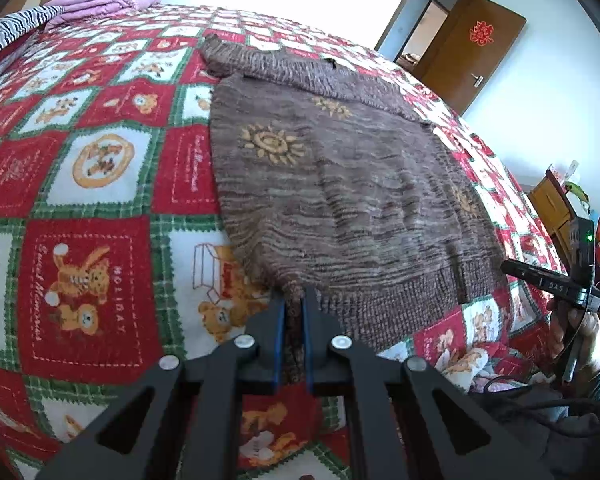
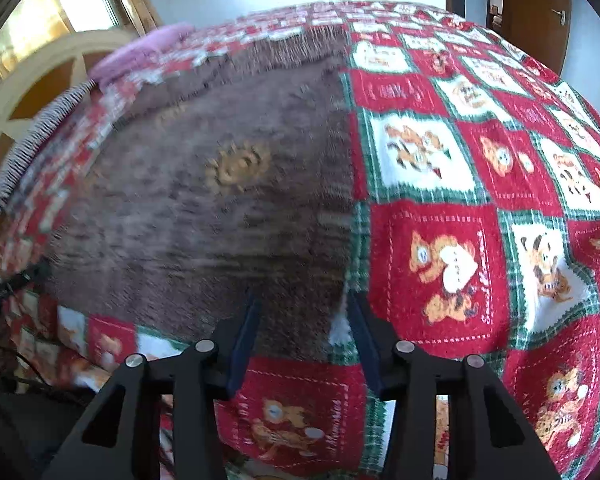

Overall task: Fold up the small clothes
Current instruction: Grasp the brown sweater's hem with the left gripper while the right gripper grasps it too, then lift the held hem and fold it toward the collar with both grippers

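A brown knitted sweater with yellow sun motifs lies spread flat on the bed, its ribbed hem nearest to me. My left gripper is shut on the hem's near left corner, and a fold of knit shows between its blue pads. In the right wrist view the sweater is blurred. My right gripper straddles the hem's right corner with its jaws apart, and the pads are not pressing on the knit. From the left wrist view that gripper shows at the sweater's right edge, held by a hand.
A red, white and green bear-patterned blanket covers the bed. A folded purple blanket and a striped cloth lie at the head end by a pale headboard. A brown door stands beyond the bed.
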Tool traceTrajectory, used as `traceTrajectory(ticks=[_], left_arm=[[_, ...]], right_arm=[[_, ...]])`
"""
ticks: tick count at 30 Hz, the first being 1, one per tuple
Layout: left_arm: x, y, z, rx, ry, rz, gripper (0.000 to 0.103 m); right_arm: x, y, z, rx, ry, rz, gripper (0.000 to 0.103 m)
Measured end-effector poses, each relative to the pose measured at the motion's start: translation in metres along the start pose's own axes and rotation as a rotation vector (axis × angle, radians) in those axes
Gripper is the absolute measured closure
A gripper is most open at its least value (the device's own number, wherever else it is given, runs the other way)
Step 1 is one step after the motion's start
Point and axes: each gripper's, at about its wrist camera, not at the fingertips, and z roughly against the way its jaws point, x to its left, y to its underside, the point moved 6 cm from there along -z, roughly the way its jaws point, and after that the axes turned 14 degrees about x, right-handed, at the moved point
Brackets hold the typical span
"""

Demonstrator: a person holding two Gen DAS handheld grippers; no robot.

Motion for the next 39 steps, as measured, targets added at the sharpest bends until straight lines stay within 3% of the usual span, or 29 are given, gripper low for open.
traceTrajectory(ticks=[3, 4, 7, 11, 15, 18, 22, 32, 39], left_arm=[[0.003, 0.002, -0.004, 0.014, 0.0, 0.009, 0.095], [0.003, 0.002, -0.003, 0.012, 0.001, 0.009, 0.095], [0.001, 0.001, 0.001, -0.002, 0.005, -0.001, 0.095], [0.001, -0.001, 0.007, -0.014, 0.026, -0.004, 0.095], [0.005, -0.006, 0.021, -0.045, 0.09, 0.022, 0.095], [0.005, -0.01, 0.034, -0.075, 0.14, 0.034, 0.095], [0.002, -0.015, 0.04, -0.098, 0.163, 0.028, 0.095], [0.001, -0.048, 0.057, -0.157, 0.125, -0.003, 0.095], [0.003, -0.081, 0.065, -0.206, 0.138, 0.012, 0.096]], right_arm=[[0.0, 0.002, -0.003, -0.005, -0.004, 0.002, 0.064], [0.003, 0.002, -0.001, -0.012, -0.001, 0.021, 0.077], [0.009, 0.003, 0.001, -0.012, -0.02, 0.051, 0.096], [0.011, 0.001, 0.007, -0.016, -0.098, 0.056, 0.097], [0.003, -0.007, 0.037, -0.096, -0.182, 0.02, 0.098], [-0.004, -0.012, 0.061, -0.154, -0.297, -0.015, 0.098], [-0.009, -0.018, 0.077, -0.201, -0.404, -0.062, 0.098], [-0.008, -0.047, 0.094, -0.28, -0.411, -0.071, 0.098], [-0.008, -0.082, 0.112, -0.351, -0.411, -0.07, 0.098]])
